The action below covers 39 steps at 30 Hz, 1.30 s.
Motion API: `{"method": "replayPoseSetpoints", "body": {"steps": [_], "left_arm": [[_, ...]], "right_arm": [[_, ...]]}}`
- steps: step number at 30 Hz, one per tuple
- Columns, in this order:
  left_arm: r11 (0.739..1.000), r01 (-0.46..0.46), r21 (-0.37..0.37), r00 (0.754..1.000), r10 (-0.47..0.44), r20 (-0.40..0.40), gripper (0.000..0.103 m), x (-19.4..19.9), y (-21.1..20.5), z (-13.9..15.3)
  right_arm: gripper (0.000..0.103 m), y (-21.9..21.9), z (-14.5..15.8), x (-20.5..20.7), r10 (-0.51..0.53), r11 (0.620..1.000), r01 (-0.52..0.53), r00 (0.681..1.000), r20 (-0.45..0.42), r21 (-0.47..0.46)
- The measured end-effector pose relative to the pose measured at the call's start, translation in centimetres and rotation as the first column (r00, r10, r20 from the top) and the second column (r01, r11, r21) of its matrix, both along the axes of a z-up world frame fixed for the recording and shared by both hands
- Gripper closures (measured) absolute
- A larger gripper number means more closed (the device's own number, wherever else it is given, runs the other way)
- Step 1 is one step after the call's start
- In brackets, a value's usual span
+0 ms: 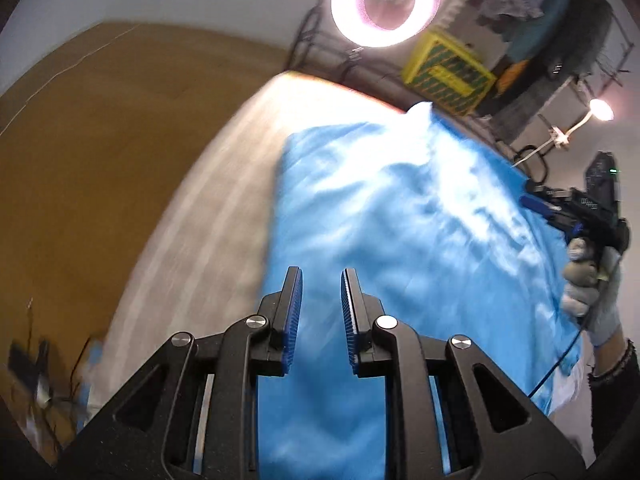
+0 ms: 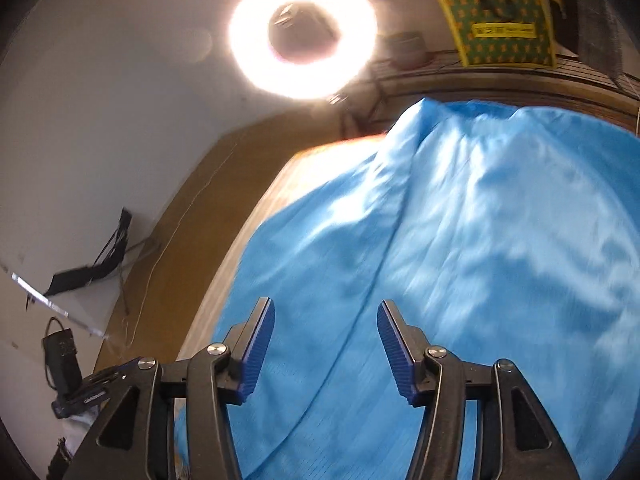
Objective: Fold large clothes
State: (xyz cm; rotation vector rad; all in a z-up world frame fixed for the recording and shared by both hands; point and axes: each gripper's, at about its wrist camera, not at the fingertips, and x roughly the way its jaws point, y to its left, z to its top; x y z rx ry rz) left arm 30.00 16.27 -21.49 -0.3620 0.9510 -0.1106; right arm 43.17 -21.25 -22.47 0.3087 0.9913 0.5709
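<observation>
A large bright-blue garment [image 1: 400, 220] lies spread and rumpled over a pale wooden table [image 1: 224, 208]. My left gripper [image 1: 321, 280] hovers over its near part, jaws a narrow gap apart with nothing between them. A gloved hand [image 1: 588, 292] at the cloth's right edge holds the other gripper. In the right wrist view the same garment [image 2: 460, 260] fills the table [image 2: 304, 172], with a long crease running up its middle. My right gripper [image 2: 326, 308] stands open wide above the cloth, and its blue pads [image 2: 260, 344] touch nothing.
A glaring ring light [image 1: 386, 2] stands beyond the table's far end. Next to it a wire shelf carries a yellow-green box [image 1: 448, 76]. Brown floor [image 1: 100, 140] lies left of the table. Black gear and cables [image 2: 60, 356] sit on the floor at the left.
</observation>
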Motion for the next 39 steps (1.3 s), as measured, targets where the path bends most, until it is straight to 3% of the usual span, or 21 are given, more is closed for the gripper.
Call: {"method": "replayPoseSetpoints", "body": {"steps": [6, 11, 18, 23, 26, 28, 30, 32, 33, 34, 36, 38, 39], "left_arm": [[0.997, 0.019, -0.079, 0.999, -0.016, 0.034, 0.086, 12.3, -1.7, -2.6], [0.997, -0.006, -0.077, 1.0, 0.007, 0.014, 0.086, 19.0, -1.4, -6.4], [0.998, -0.042, -0.041, 0.999, 0.041, -0.022, 0.086, 23.3, -0.4, -11.2], [0.998, -0.043, -0.04, 0.999, 0.043, 0.017, 0.086, 23.5, 0.0, -12.3], [0.999, -0.038, -0.009, 0.999, 0.038, 0.036, 0.086, 23.2, -0.4, -12.3], [0.999, -0.038, 0.01, 0.999, 0.038, 0.039, 0.086, 23.2, -0.6, -12.2], [0.999, -0.038, 0.033, 0.998, 0.037, 0.043, 0.086, 23.2, -0.9, -12.2], [0.998, -0.041, 0.051, 0.998, 0.038, 0.047, 0.086, 23.2, -1.2, -12.2], [0.997, -0.041, 0.06, 0.998, 0.038, 0.049, 0.086, 23.2, -1.3, -12.3], [0.997, -0.041, 0.066, 0.998, 0.038, 0.05, 0.086, 23.2, -1.4, -12.2], [0.997, -0.041, 0.067, 0.998, 0.038, 0.052, 0.086, 23.3, -1.4, -12.2], [0.998, -0.041, 0.057, 0.998, 0.038, 0.051, 0.086, 23.4, -1.2, -12.2], [0.998, -0.039, 0.05, 0.998, 0.037, 0.053, 0.086, 23.4, -1.1, -12.1]], "right_arm": [[0.042, -1.6, -0.2, 9.1, -0.073, 0.996, 0.072, 0.997, 0.005, 0.056], [0.04, -1.3, -2.6, 16.5, -0.12, 0.991, 0.119, 0.993, 0.015, 0.053], [0.04, -0.1, -8.5, 25.5, -0.212, 0.967, 0.217, 0.976, -0.052, 0.135], [0.04, 2.1, -10.4, 28.6, -0.204, 0.974, 0.207, 0.978, -0.038, 0.092], [0.047, 2.5, -11.0, 29.8, -0.195, 0.973, 0.199, 0.98, -0.045, 0.12], [0.084, 2.5, -11.0, 30.0, -0.172, 0.967, 0.177, 0.984, -0.045, 0.181], [0.103, 2.7, -10.8, 30.1, -0.165, 0.972, 0.168, 0.986, -0.031, 0.161], [0.103, 3.2, -10.0, 29.6, -0.151, 0.986, 0.148, 0.988, 0.039, 0.077], [0.103, 3.6, -9.7, 29.5, -0.162, 0.985, 0.167, 0.982, 0.095, -0.051], [0.103, 3.6, -10.1, 29.7, -0.185, 0.973, 0.195, 0.979, 0.087, -0.126], [0.103, 2.9, -11.4, 30.4, -0.242, 0.953, 0.241, 0.97, 0.022, -0.184], [0.078, 2.2, -10.9, 30.0, -0.245, 0.963, 0.247, 0.969, 0.023, -0.11], [0.056, 1.7, -10.3, 29.5, -0.237, 0.97, 0.238, 0.971, 0.031, -0.043]]}}
